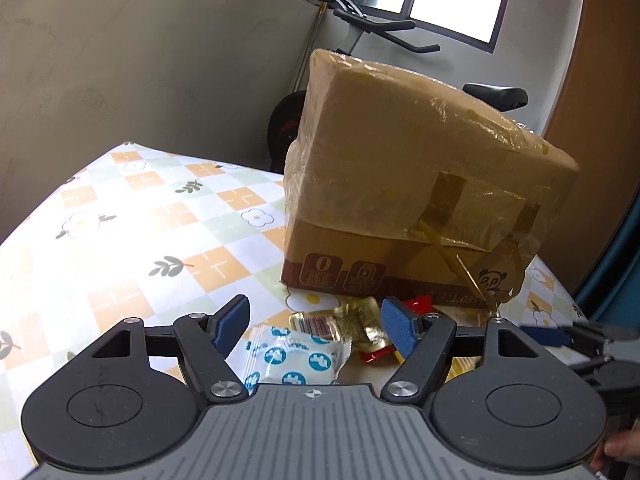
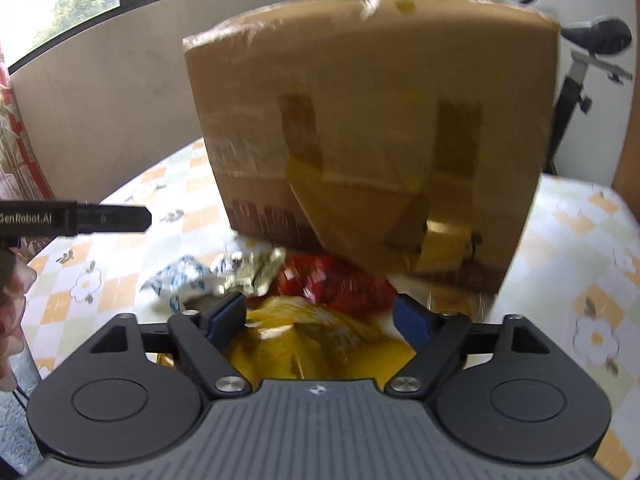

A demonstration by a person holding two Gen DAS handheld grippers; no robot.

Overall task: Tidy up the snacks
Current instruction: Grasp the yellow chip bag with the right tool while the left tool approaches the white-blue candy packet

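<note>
A pile of snacks lies on the flowered tablecloth in front of a taped cardboard box. My left gripper is open just above a white packet with blue dots and gold wrappers; a red wrapper shows past its right finger. My right gripper is open over a yellow bag, its pads clear of it. Red packets, silver-gold wrappers and the blue-dotted packet lie beyond, blurred. The box rises close behind them.
The left gripper's finger reaches in from the left of the right wrist view; the right gripper shows at the right of the left wrist view. An exercise bike stands behind the box. A hand is at the lower right.
</note>
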